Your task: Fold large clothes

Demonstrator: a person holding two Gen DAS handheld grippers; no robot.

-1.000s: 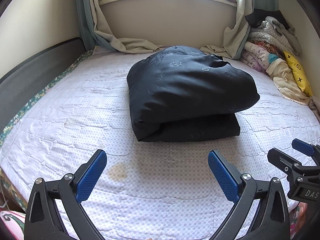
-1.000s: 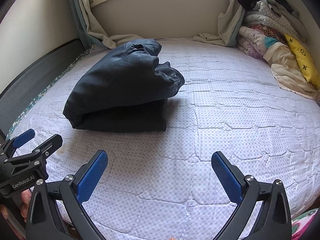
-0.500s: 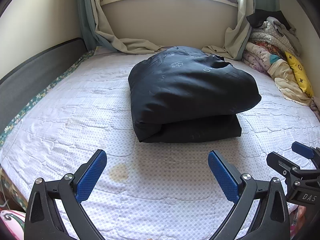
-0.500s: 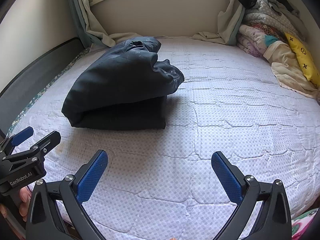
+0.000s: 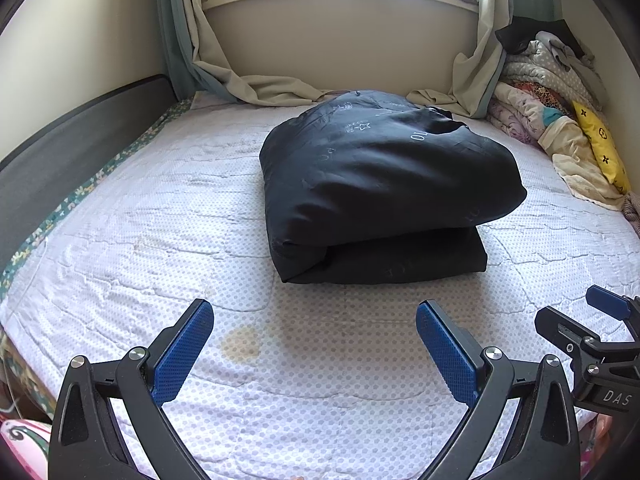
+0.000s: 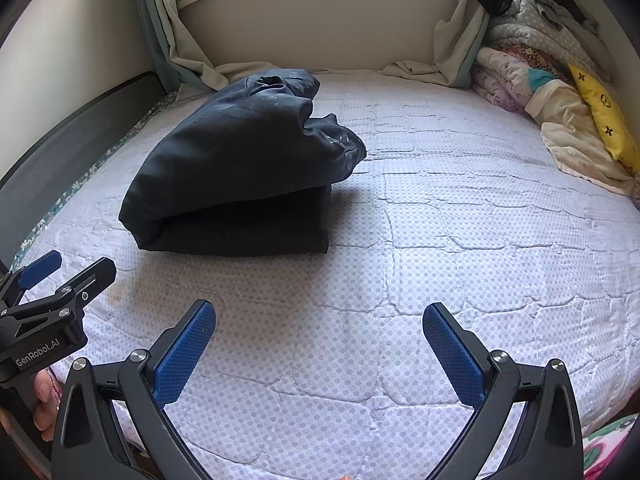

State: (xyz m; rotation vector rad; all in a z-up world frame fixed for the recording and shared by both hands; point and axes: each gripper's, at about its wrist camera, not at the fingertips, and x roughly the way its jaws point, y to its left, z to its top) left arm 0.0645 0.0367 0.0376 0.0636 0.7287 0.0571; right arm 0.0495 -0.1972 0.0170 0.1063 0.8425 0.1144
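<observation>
Left wrist view: dark padded garment lying folded in a thick bundle at mid-mattress, well ahead of left gripper, whose blue pads stand wide apart and empty. Right wrist view: same bundle ahead and to the left, right gripper likewise spread wide, holding nothing, hovering over bare quilted cover. Judged bulky yet light for its volume, soft and springy, with a smooth sheen suggesting a slippery shell; upper layer overhanging the lower on the right, likely to slide or puff open if nudged. Best purchase judged at the rolled fold along the near edge, or at the loose bunched corner on the right side, pinching through both layers. Appearance: navy to black, faint pale printed stars and lettering on top, surface lightly creased, fold uneven at the far end. Heap of other laundry piled apart in the far right corner.
</observation>
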